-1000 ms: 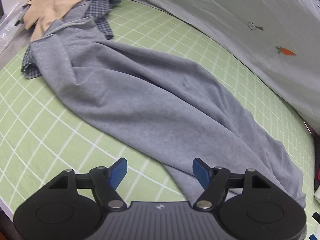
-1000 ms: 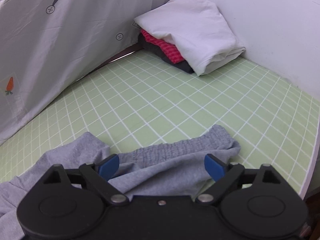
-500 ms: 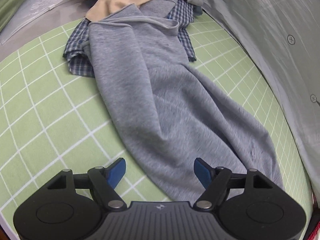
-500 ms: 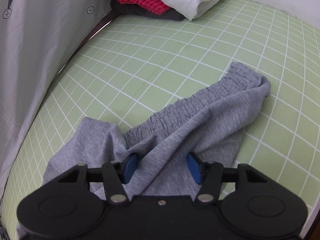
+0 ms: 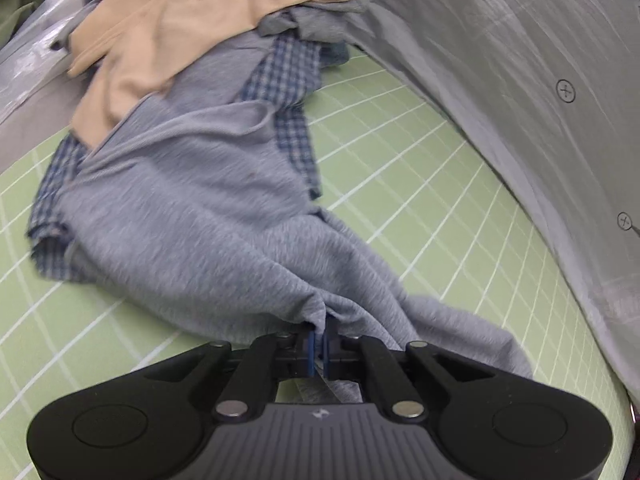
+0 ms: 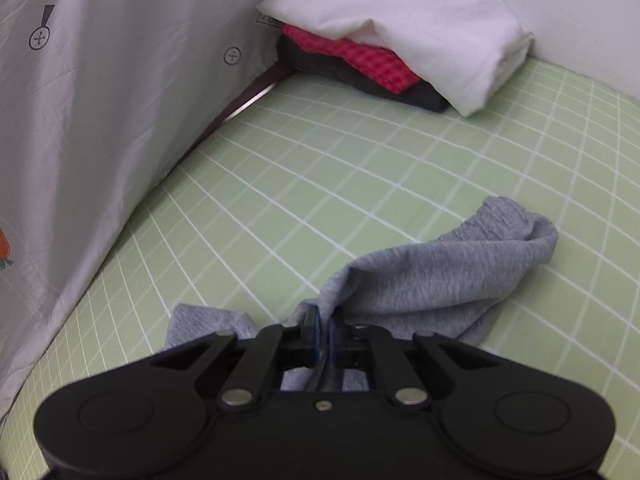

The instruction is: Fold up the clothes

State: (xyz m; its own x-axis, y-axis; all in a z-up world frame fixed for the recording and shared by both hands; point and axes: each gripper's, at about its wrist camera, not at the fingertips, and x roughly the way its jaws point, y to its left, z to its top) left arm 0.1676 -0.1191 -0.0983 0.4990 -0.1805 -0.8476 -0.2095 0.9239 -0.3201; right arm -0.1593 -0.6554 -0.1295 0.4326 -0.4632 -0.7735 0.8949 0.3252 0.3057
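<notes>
In both grippers (pinched): grey garment (image 5: 208, 216)

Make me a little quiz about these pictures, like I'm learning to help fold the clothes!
1. True or false: both the left tool and the right tool are pinching the grey garment.
2. Which piece lies on top of the folded stack in the corner? A) the white one B) the red checked one C) the dark one
3. Fill in the gap: in the left view, the far end of the grey garment lies over a blue ______ shirt, with a tan garment piled behind.

Key: 1 true; 2 A; 3 checked.
</notes>
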